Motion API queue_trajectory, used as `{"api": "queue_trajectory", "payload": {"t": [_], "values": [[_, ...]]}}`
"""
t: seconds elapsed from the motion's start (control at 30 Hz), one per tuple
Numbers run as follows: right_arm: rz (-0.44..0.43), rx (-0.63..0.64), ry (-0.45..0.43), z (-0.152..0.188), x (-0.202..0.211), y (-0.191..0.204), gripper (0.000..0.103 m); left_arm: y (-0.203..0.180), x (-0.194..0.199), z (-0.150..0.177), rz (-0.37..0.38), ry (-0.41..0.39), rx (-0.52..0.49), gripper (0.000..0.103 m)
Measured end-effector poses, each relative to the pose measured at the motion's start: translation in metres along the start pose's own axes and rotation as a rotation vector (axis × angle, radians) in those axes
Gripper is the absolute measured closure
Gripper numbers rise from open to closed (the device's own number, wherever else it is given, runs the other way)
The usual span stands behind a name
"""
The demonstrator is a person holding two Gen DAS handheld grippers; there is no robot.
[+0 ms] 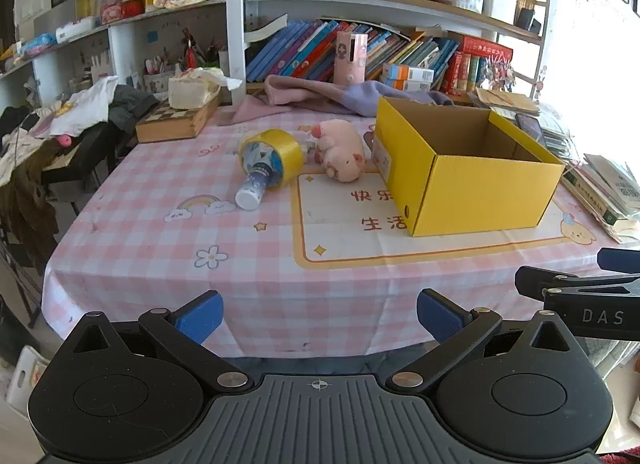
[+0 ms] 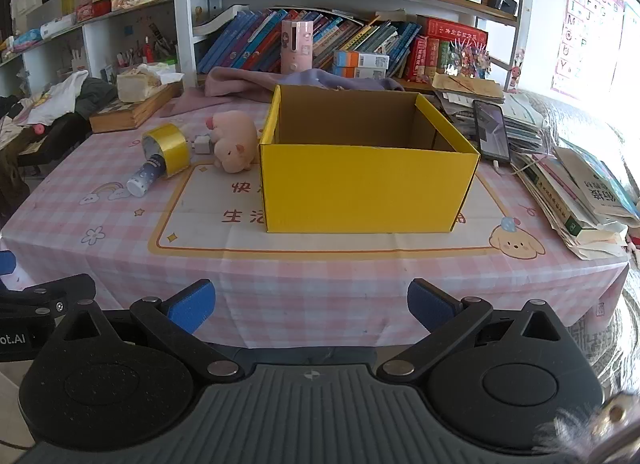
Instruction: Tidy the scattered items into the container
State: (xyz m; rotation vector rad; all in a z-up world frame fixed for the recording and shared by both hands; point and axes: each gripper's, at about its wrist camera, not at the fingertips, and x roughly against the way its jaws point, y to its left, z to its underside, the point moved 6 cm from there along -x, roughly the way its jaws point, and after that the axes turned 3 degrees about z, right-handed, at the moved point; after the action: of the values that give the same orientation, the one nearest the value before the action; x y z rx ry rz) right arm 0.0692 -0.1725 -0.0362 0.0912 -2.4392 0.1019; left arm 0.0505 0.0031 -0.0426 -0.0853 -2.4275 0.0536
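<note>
Both grippers, left (image 1: 318, 316) and right (image 2: 311, 306), hang spread and empty at the table's near edge; soft pig (image 1: 340, 150) beside the box (image 2: 368, 180) should squash lightly, gripped mid-body.

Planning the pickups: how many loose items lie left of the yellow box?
4: tape, a tube poking out of its core, a pig beside the box, and a small white thing between tape and pig. More may hide behind.
</note>
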Motion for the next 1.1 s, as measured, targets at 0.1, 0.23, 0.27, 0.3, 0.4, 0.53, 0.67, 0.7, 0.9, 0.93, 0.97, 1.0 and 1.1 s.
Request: {"api": "queue_trajectory", "payload": {"t": [0.1, 0.23, 0.27, 0.3, 0.4, 0.53, 0.67, 0.7, 0.9, 0.93, 0.97, 1.0, 1.1], "values": [[-0.001, 0.001, 0.001, -0.001, -0.002, 0.002, 0.000, 0.000, 0.000, 0.000, 0.001, 0.002, 0.002, 0.000], [-0.001, 0.003, 0.003, -0.001, -0.003, 0.003, 0.000, 0.002, -0.001, -0.001, -0.002, 0.006, 0.004, 0.000], [-0.002, 0.004, 0.003, -0.002, -0.004, 0.005, 0.000, 0.003, -0.001, -0.002, -0.003, 0.007, 0.004, 0.000], [-0.003, 0.005, 0.003, -0.002, -0.004, 0.006, 0.000, 0.003, -0.002, -0.002, -0.003, 0.007, 0.004, 0.000], [-0.002, 0.005, 0.004, -0.002, -0.004, 0.006, 0.000, 0.004, -0.002, -0.002, -0.005, 0.008, 0.003, 0.000], [-0.002, 0.004, 0.005, -0.002, -0.004, 0.007, 0.000, 0.005, -0.004, -0.003, -0.017, 0.014, -0.012, 0.000], [-0.004, 0.000, 0.011, -0.002, -0.007, 0.008, 0.000, 0.006, -0.005, -0.003, -0.018, 0.011, -0.025, 0.000], [-0.004, 0.000, 0.012, -0.002, -0.007, 0.009, 0.000, 0.006, -0.005, -0.003, -0.017, 0.011, -0.028, 0.000], [0.003, -0.007, 0.017, -0.001, -0.009, 0.009, 0.000, 0.006, -0.008, -0.003, -0.007, 0.014, -0.041, 0.000], [0.004, -0.008, 0.017, -0.001, -0.009, 0.010, 0.000, 0.007, -0.008, -0.003, -0.005, 0.015, -0.041, 0.000], [0.005, -0.009, 0.017, -0.002, -0.009, 0.010, 0.000, 0.008, -0.008, -0.003, -0.002, 0.015, -0.041, 0.000], [0.004, -0.009, 0.017, -0.002, -0.009, 0.009, 0.000, 0.008, -0.009, -0.002, 0.000, 0.015, -0.040, 0.000], [0.000, 0.002, 0.015, -0.003, -0.008, 0.012, 0.000, 0.009, -0.009, -0.003, 0.009, 0.014, -0.039, 0.000]]}}
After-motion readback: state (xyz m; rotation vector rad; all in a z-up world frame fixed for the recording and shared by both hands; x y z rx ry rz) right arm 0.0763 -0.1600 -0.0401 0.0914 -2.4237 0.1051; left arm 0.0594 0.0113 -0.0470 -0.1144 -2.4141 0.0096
